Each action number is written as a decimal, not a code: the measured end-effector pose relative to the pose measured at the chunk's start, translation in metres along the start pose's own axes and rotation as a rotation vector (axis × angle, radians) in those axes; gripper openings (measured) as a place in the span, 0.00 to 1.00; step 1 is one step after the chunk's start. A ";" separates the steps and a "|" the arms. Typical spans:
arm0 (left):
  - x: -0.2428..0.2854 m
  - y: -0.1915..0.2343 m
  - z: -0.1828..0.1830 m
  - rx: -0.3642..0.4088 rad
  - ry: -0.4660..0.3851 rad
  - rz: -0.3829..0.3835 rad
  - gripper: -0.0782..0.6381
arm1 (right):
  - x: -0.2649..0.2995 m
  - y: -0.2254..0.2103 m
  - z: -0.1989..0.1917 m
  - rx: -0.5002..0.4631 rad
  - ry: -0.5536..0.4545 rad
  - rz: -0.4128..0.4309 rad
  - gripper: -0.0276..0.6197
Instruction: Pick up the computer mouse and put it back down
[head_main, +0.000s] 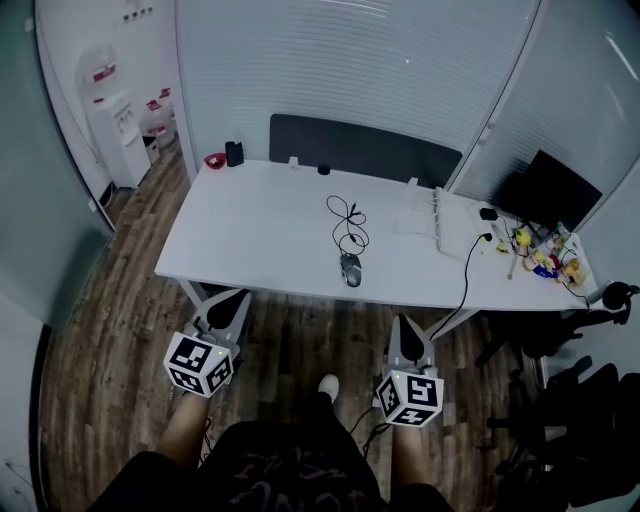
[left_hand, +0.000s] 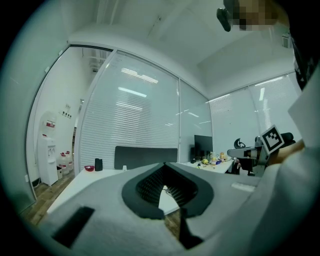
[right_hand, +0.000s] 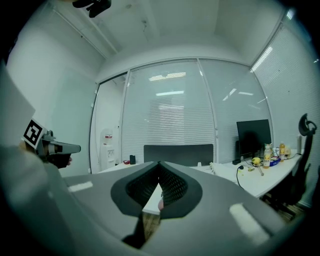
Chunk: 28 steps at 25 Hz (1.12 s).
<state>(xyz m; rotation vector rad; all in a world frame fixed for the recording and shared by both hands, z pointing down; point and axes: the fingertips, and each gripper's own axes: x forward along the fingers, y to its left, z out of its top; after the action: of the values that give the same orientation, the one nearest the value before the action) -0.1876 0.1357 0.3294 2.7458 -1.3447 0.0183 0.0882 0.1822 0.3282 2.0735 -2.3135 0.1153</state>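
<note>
While you are standing back from the desk (head_main: 250, 235), you are holding both grippers level over the floor (head_main: 110, 330), short of its near edge. Your left gripper (head_main: 226, 300) is holding its jaws together on nothing, the tips meeting in its own view (left_hand: 165, 165). Far left, a dispenser (head_main: 118, 140) is standing by the wall, and a red bowl (head_main: 215, 160) and a black cup (head_main: 234, 153) are sitting at the desk's far corner. The mouse (head_main: 350, 268) is lying near the front edge, roughly midway between your grippers and well apart from both, its cable (head_main: 348, 225) coiling behind it. Only the desk edge is standing between your jaws and it. Your right gripper (head_main: 404, 322) is likewise shut and empty (right_hand: 160, 164). A black cord (head_main: 465, 280) is hanging over the edge just right of it. Farther right a monitor (head_main: 550, 190) is standing. Only the head view is showing the mouse; each gripper view is looking level across the desktop and catching the other gripper at its side.
</note>
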 end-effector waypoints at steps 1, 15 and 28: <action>0.004 0.001 -0.001 0.000 0.002 -0.002 0.11 | 0.004 -0.001 0.000 0.000 0.000 0.001 0.06; 0.106 0.030 -0.010 -0.001 0.044 0.015 0.11 | 0.103 -0.048 -0.009 0.047 0.007 0.034 0.06; 0.226 0.054 -0.026 -0.022 0.106 0.050 0.11 | 0.216 -0.111 -0.019 0.078 0.054 0.080 0.06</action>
<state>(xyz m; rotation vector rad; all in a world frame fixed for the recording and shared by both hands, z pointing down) -0.0910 -0.0739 0.3695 2.6516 -1.3763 0.1482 0.1746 -0.0426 0.3665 1.9850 -2.3971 0.2643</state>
